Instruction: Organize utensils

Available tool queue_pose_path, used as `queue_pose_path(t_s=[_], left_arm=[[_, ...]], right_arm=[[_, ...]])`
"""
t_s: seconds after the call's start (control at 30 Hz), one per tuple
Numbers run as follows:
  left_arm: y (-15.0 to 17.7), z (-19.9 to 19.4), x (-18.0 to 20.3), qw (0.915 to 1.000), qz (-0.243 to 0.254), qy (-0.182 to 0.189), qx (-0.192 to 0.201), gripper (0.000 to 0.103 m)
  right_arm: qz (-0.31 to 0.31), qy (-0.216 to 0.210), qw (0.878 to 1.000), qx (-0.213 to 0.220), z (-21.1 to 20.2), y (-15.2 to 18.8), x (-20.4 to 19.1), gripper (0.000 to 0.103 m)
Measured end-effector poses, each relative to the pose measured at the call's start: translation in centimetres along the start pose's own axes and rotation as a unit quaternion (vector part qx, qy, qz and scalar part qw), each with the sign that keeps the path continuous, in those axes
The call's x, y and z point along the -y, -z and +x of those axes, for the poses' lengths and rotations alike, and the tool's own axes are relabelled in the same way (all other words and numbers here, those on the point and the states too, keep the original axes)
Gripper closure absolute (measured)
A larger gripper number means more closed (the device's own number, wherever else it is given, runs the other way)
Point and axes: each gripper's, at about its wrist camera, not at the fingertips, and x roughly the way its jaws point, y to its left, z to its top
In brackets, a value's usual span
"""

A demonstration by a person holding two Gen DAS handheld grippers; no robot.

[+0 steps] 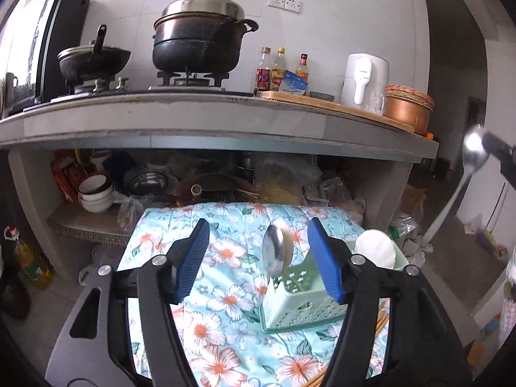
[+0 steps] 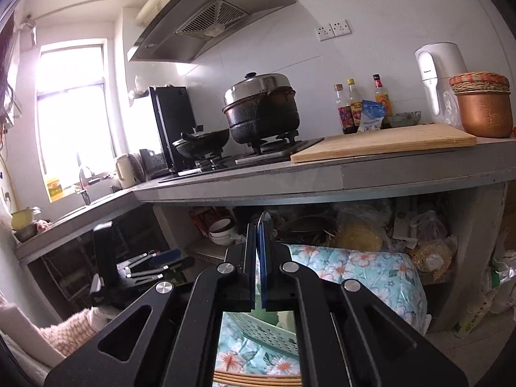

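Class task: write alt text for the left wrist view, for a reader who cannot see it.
The open left hand-held gripper frames a green utensil basket on a floral cloth, a metal spoon standing in it. At far right, a long metal spoon is held up by the right hand-held gripper, before a cluttered kitchen counter.

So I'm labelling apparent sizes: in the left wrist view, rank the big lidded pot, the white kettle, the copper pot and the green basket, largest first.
1. Big lidded pot
2. Green basket, though it sits nearest the camera and is partly hidden
3. White kettle and copper pot look too alike to rank.
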Motion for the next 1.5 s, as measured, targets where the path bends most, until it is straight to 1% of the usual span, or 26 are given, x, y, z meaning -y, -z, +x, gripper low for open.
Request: queue_pose_path(t_s=[0.13, 0.27, 0.33, 0.4, 0.53, 0.57, 0.63, 0.83, 0.93, 0.97, 1.0, 1.07, 1.13, 1.23, 1.37, 1.43, 1.5], left_arm=[[2.0, -0.1, -0.9, 0.9998, -0.013, 0.006, -0.016, 0.04], [3.7, 0.1, -1.2, 0.9991, -0.014, 0.019, -0.036, 0.039], [4.4, 0.4, -1.2, 0.9985, -0.013, 0.026, -0.045, 0.038], [5.1, 0.7, -0.9, 0.9974, -0.014, 0.042, -0.056, 0.038], [6.6, 1.3, 0.1, 0.9957, 0.002, 0.058, -0.072, 0.036], [7.0, 1.4, 0.4, 0.9949, 0.005, 0.065, -0.077, 0.034], [7.6, 1.7, 0.9, 0.9935, 0.005, 0.076, -0.085, 0.032], [8.8, 2.8, 2.3, 0.989, 0.003, 0.101, -0.108, 0.03], [9.3, 3.0, 2.7, 0.9874, -0.004, 0.112, -0.112, 0.029], [9.4, 3.1, 2.8, 0.9867, -0.004, 0.116, -0.114, 0.028], [9.6, 3.1, 2.9, 0.9859, -0.005, 0.12, -0.116, 0.028], [10.1, 3.2, 3.3, 0.9838, -0.007, 0.131, -0.123, 0.027], [10.7, 3.4, 3.8, 0.9806, -0.009, 0.144, -0.133, 0.027], [11.6, 4.2, 4.8, 0.9741, -0.009, 0.163, -0.157, 0.027], [12.1, 4.7, 6.0, 0.9672, -0.008, 0.182, -0.176, 0.027], [12.0, 4.8, 6.8, 0.9676, -0.003, 0.182, -0.175, 0.027], [12.0, 4.8, 7.4, 0.9693, 0.003, 0.178, -0.17, 0.027]], right_arm=[[0.004, -0.006, 1.0, -0.009, 1.8, -0.4, -0.1, 0.101], [0.012, -0.009, 0.999, -0.031, 4.2, 0.3, 0.2, 0.101], [0.02, -0.005, 0.999, -0.046, 5.5, 1.1, 0.9, 0.101], [0.026, 0.001, 0.998, -0.059, 6.6, 2.2, 1.6, 0.101], [0.071, -0.001, 0.993, -0.097, 8.9, 4.8, 4.2, 0.101], [0.083, 0.0, 0.991, -0.101, 9.1, 5.4, 4.7, 0.1], [0.094, -0.005, 0.99, -0.103, 9.1, 6.0, 5.1, 0.1], [0.091, 0.014, 0.992, -0.091, 7.4, 6.0, 4.9, 0.099], [0.089, 0.038, 0.991, -0.092, 5.9, 6.7, 4.6, 0.098], [0.089, 0.045, 0.99, -0.095, 5.4, 7.0, 4.7, 0.093], [0.092, 0.059, 0.989, -0.099, 4.7, 7.7, 4.6, 0.078], [0.105, 0.081, 0.985, -0.108, 3.7, 9.3, 4.7, 0.062], [0.122, 0.1, 0.979, -0.126, 2.9, 11.2, 4.9, 0.062], [0.131, 0.139, 0.97, -0.153, 2.0, 14.1, 4.6, 0.056], [0.129, 0.183, 0.96, -0.17, 0.9, 17.0, 4.0, 0.038], [0.113, 0.205, 0.956, -0.176, 0.6, 17.7, 3.5, 0.034], [0.097, 0.224, 0.953, -0.178, 0.5, 18.0, 3.2, 0.026]])
